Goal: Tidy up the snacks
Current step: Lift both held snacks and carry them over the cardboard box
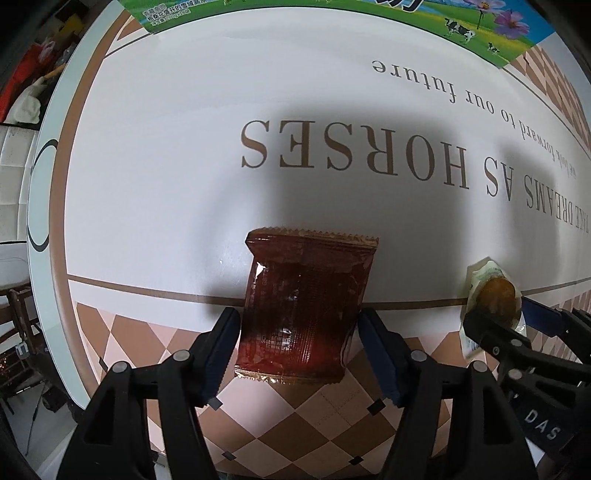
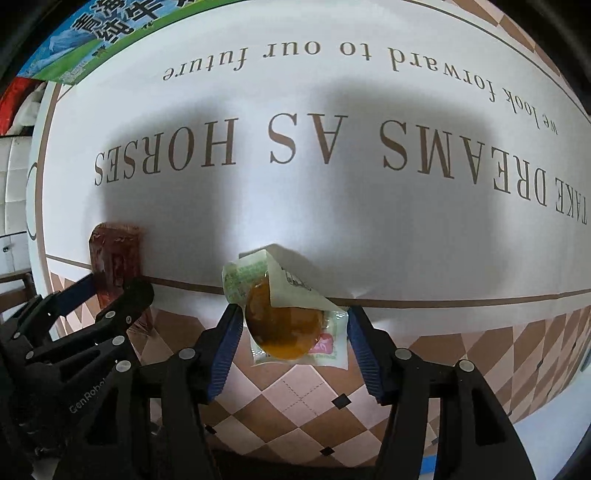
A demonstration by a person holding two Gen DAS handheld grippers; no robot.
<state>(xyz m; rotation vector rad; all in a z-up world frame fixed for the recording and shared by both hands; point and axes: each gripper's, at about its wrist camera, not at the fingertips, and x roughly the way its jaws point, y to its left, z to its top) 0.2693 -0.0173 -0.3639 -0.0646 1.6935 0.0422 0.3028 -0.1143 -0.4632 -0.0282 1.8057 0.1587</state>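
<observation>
Packet [image 1: 306, 306] left of pastry [image 1: 495, 299]

The tablecloth [image 2: 332, 206] is showing large brown capitals, upside down to both cameras, reading "TAKE DREAMS AS HORSES", with smaller italic script beyond it reading "we look forward to our future". The left gripper [image 2: 110, 291] is bearing white lettering "GenRobo", cut off, and the right gripper [image 1: 517, 317] is showing "DAS". Print on the green box [image 1: 332, 22] and the snack wrappers is too small to read.
</observation>
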